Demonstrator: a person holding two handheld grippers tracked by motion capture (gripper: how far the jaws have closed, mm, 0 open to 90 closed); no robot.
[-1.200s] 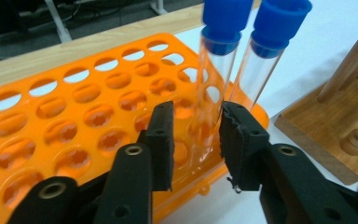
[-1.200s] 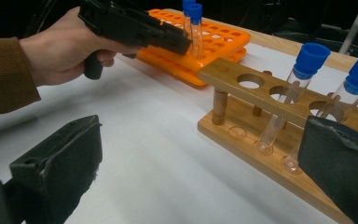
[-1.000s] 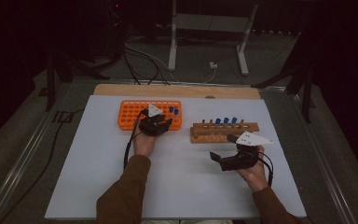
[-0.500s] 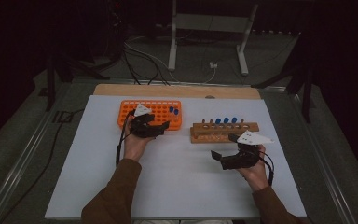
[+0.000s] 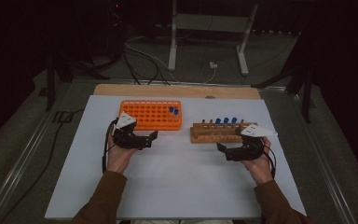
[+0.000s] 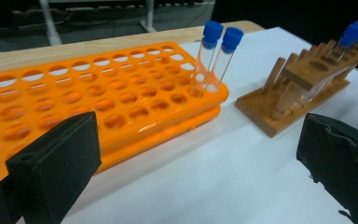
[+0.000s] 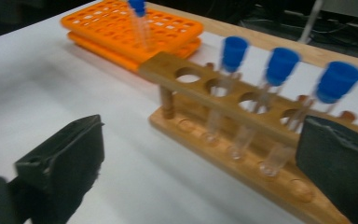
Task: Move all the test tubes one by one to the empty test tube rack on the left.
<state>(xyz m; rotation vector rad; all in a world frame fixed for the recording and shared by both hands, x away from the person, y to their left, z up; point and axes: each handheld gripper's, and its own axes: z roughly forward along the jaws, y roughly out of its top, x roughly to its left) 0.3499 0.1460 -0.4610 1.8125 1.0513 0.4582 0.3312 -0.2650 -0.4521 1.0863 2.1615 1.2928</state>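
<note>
High view: both black two-jaw grippers, left (image 5: 150, 137) and right (image 5: 223, 150), hover agape and empty near the slotted wooden tube rack (image 5: 200, 136), whose blue-capped glass test tubes (image 5: 225, 121) could topple if a jaw clips them.

bg: white tbl top (image 5: 177, 186) | wood strip (image 5: 177, 91) at far edge | floor cables (image 5: 140, 56) | metal stand (image 5: 205, 28)

- Table (image 5: 177, 186): white top, wooden strip along far edge; fills the lower centre of the high view.
- Orange tube rack (image 5: 151, 115): on table, upper left of centre.
- Wooden tube rack (image 5: 216, 132): on table, right of centre, near the orange one.
</note>
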